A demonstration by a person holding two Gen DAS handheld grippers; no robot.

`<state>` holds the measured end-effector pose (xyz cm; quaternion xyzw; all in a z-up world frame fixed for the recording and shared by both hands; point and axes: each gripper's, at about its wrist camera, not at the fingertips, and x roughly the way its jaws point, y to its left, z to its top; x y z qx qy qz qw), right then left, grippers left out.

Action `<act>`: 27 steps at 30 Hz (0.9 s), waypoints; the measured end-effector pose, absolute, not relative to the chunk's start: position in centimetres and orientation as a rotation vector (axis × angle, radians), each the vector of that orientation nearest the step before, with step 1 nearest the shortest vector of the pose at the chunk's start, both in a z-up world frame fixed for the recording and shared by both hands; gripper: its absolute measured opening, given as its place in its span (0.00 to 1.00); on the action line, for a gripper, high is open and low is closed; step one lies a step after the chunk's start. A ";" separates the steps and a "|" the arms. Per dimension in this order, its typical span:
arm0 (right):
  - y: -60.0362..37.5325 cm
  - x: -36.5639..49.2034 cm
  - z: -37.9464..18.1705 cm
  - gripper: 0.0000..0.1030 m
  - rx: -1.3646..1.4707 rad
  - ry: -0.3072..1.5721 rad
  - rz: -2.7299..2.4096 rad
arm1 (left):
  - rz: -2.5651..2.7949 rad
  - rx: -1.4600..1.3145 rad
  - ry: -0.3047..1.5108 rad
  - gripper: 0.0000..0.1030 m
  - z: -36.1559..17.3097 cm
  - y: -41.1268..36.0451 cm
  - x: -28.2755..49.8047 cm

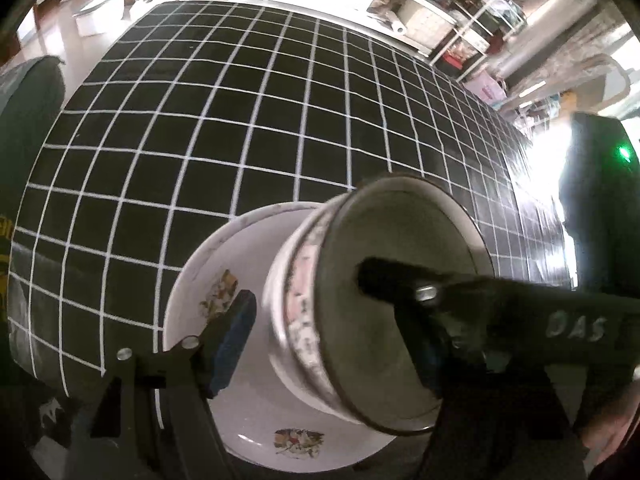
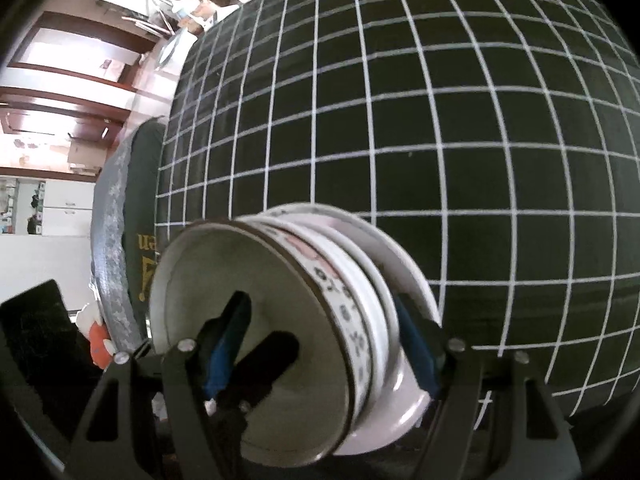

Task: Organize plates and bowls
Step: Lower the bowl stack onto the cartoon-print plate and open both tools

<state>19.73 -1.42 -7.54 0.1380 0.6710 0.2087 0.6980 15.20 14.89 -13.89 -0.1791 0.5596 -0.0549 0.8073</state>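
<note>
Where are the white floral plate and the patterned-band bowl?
white floral plate (image 1: 244,248), left wrist view, far rim.
patterned-band bowl (image 2: 276,364), right wrist view, pale inside wall.

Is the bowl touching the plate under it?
Touching. The left wrist view shows the bowl sitting on the plate, with no gap at its base.

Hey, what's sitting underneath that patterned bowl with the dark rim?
The patterned dark-rimmed bowl sits on a white plate with floral decals, which rests on the black gridded tabletop. The bowl covers the plate's centre. In the right wrist view, another white rim may lie between them; uncertain.
</note>
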 end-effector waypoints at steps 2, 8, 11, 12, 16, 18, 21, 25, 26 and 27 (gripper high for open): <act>-1.8 19.7 -7.1 0.74 0.308 1.483 0.464 | -0.107 -0.391 1.194 0.68 -13.7 15.4 14.8; -3.2 18.9 -6.4 0.74 0.331 1.461 0.449 | -0.070 -0.392 1.173 0.68 -12.6 16.5 13.2; -3.8 18.4 -5.9 0.74 0.356 1.444 0.455 | -0.052 -0.405 1.159 0.68 -11.7 16.7 12.7; -4.1 18.1 -5.6 0.74 0.358 1.436 0.452 | -0.051 -0.403 1.151 0.68 -11.3 16.7 12.4; -5.0 17.2 -4.4 0.74 0.366 1.404 0.450 | -0.033 -0.382 1.118 0.68 -9.9 16.1 11.4; -5.6 16.6 -3.7 0.74 0.368 1.382 0.450 | -0.025 -0.366 1.093 0.68 -9.0 15.6 10.7; -6.6 15.4 -2.2 0.74 0.372 1.344 0.452 | -0.006 -0.312 1.049 0.68 -7.3 14.5 9.5; -8.1 13.1 -0.2 0.74 0.359 1.272 0.458 | -0.042 -0.243 0.941 0.68 -4.2 12.5 7.0; -8.6 12.4 0.6 0.74 0.342 1.238 0.450 | -0.047 -0.227 0.908 0.68 -3.3 11.9 6.2; -9.1 11.6 1.4 0.74 0.319 1.196 0.437 | -0.044 -0.206 0.875 0.68 -2.5 11.4 5.4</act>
